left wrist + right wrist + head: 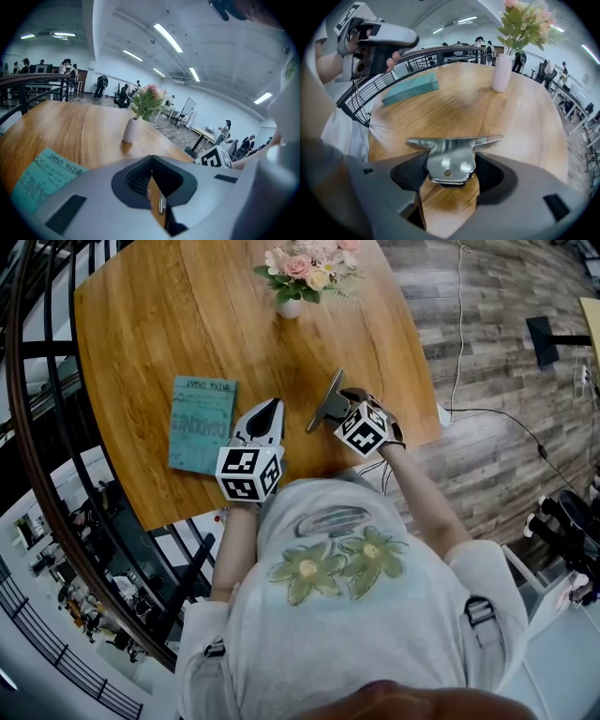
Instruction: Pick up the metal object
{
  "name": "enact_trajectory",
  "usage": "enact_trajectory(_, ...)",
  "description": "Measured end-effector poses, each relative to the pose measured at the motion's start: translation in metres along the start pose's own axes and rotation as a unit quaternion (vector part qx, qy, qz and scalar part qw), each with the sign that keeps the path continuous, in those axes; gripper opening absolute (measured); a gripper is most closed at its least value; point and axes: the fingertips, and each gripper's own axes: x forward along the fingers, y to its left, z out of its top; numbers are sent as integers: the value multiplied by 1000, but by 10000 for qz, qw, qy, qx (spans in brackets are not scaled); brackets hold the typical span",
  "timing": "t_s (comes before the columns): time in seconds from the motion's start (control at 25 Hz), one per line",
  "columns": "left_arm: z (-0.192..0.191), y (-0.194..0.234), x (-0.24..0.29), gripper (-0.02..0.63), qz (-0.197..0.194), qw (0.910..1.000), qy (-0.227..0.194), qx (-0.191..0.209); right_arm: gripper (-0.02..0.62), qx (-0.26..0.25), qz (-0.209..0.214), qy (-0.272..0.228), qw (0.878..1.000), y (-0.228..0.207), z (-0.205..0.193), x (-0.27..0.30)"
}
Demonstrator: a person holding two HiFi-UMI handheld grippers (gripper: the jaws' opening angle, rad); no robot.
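Metal piece [454, 140] sat pinched at its base in the right tool [450, 164], long bar crosswise to the jaws, over the desk [187, 315]; left tool [270, 411] was pressed together, empty, alongside.

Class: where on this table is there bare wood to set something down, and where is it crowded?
Bare: the broad table stretch between book and vase, and the wood right of the vase. Crowded: the near edge, with book, left gripper, and right gripper holding the metal object.
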Motion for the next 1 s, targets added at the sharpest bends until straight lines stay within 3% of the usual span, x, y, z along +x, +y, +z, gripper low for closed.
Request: enact_trajectory(1.0, -4, 2, -13, 14, 17, 10000, -62, -1, 291, -201, -156, -60, 9997, 4, 9, -14)
